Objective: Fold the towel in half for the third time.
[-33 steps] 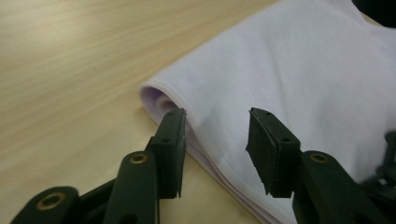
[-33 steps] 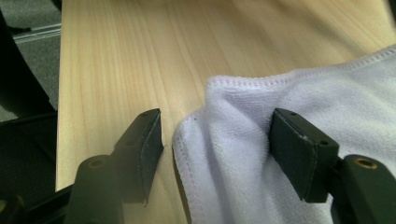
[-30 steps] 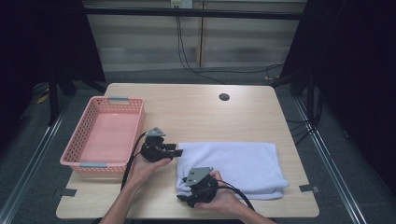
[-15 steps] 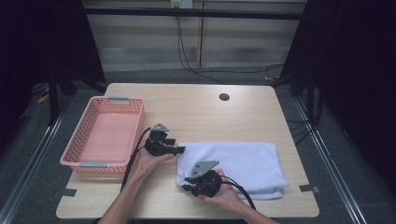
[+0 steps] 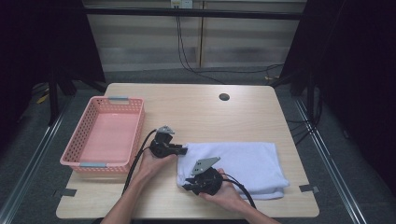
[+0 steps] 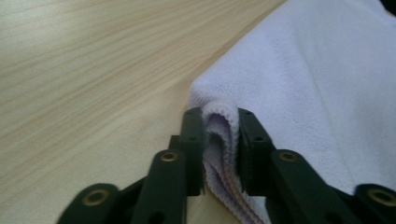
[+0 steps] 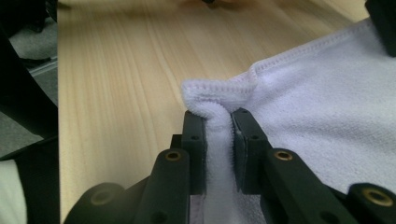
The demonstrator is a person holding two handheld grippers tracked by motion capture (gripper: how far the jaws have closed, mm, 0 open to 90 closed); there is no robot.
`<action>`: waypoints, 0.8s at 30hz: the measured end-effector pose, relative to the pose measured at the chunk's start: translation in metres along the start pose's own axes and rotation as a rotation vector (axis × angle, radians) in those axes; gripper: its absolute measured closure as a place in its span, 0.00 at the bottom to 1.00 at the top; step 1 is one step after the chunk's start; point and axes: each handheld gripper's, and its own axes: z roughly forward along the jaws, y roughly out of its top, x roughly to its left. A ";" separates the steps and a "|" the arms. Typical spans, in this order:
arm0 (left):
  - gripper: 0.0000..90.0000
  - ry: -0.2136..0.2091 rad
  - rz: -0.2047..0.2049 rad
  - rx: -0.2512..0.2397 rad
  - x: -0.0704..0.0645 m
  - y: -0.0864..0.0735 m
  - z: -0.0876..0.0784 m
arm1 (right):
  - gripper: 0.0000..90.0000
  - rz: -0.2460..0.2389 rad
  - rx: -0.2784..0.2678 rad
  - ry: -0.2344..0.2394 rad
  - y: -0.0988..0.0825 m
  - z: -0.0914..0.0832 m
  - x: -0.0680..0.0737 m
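A folded white towel lies flat on the wooden table, right of centre. My left gripper is shut on the towel's far left corner; in the left gripper view the layered hem is pinched between the two black jaws. My right gripper is shut on the towel's near left corner, and the right gripper view has the stitched edge bunched up between its jaws. A hand holds each gripper from the table's near side.
A pink perforated basket stands on the table's left side, with nothing in it. A dark round hole sits in the tabletop at the back. Cables trail from both grippers toward the front edge.
Both grippers have moved slightly right onto the towel's left edge and closed on its two left corners. The towel's near left corner is now bunched up.
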 end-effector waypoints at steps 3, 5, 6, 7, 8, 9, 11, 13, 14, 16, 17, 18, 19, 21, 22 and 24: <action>0.88 -0.033 -0.027 -0.041 0.002 0.005 -0.007 | 0.86 0.020 -0.010 0.016 0.002 -0.003 -0.003; 0.88 -0.045 -0.034 -0.066 0.001 0.009 -0.010 | 0.87 0.030 -0.026 0.023 0.004 -0.007 -0.005; 0.88 -0.051 -0.043 -0.081 0.000 0.011 -0.011 | 0.87 0.037 -0.034 0.027 0.006 -0.010 -0.006; 0.88 -0.048 -0.039 -0.082 0.000 0.014 -0.013 | 0.87 0.047 -0.045 0.032 0.008 -0.012 -0.007; 0.88 -0.048 -0.038 -0.090 0.000 0.017 -0.014 | 0.87 0.054 -0.058 0.034 0.010 -0.015 -0.009; 0.88 -0.047 -0.041 -0.098 -0.001 0.021 -0.016 | 0.87 0.062 -0.072 0.037 0.012 -0.017 -0.010; 0.88 -0.052 -0.054 -0.125 -0.001 0.026 -0.021 | 0.87 0.069 -0.097 0.038 0.017 -0.024 -0.012; 0.88 -0.049 -0.065 -0.144 -0.001 0.032 -0.027 | 0.87 0.080 -0.134 0.045 0.024 -0.033 -0.014; 0.88 -0.047 -0.062 -0.146 -0.001 0.034 -0.030 | 0.87 0.085 -0.155 0.051 0.028 -0.038 -0.016; 0.88 -0.040 -0.065 -0.167 -0.001 0.039 -0.037 | 0.87 0.080 -0.177 0.049 0.036 -0.045 -0.016; 0.88 -0.042 -0.064 -0.180 -0.001 0.042 -0.042 | 0.87 0.081 -0.184 0.051 0.038 -0.047 -0.017; 0.88 -0.036 -0.067 -0.190 -0.001 0.044 -0.045 | 0.87 0.081 -0.192 0.052 0.042 -0.049 -0.017; 0.89 -0.030 -0.062 -0.195 -0.002 0.047 -0.049 | 0.87 0.078 -0.198 0.049 0.045 -0.051 -0.017; 0.89 -0.017 -0.054 -0.201 -0.002 0.052 -0.057 | 0.87 0.078 -0.213 0.052 0.054 -0.055 -0.016; 0.89 -0.019 -0.055 -0.208 -0.002 0.054 -0.060 | 0.87 0.076 -0.223 0.053 0.058 -0.057 -0.016; 0.89 -0.018 -0.066 -0.223 -0.001 0.057 -0.068 | 0.87 0.076 -0.243 0.059 0.066 -0.058 -0.015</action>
